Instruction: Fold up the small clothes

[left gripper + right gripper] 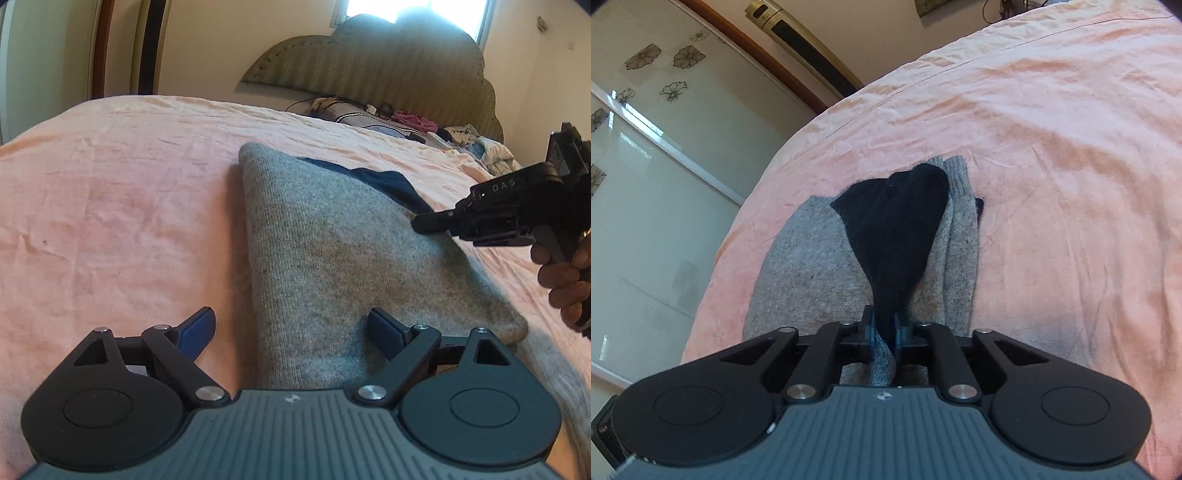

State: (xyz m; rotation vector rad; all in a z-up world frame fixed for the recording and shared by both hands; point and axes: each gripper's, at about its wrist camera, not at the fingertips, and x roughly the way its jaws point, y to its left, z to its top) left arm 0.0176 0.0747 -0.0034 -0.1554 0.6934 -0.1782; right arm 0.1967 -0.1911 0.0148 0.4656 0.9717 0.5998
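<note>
A grey knit garment (pixel 332 240) lies folded on the pink bedsheet (pixel 129 203), with a dark navy part (pixel 384 184) at its far right edge. My left gripper (pixel 290 321) hovers open over the garment's near end, its right finger above the grey knit and its left finger above the sheet, nothing between them. In the right wrist view the right gripper (pixel 882 321) is shut on the dark part (pixel 894 221), which bunches into a narrow neck at the pads, with the grey garment (pixel 812 266) spread beneath. The left wrist view shows the right gripper (pixel 424 221) at the garment's right edge.
A person's hand (pixel 561 280) holds the right gripper's handle. A pile of loose clothes (pixel 472 144) and cables lies at the padded headboard (pixel 369 66). Wardrobe doors (pixel 646 166) stand beyond the bed's rounded edge. Wrinkled pink sheet (pixel 1052 166) extends around the garment.
</note>
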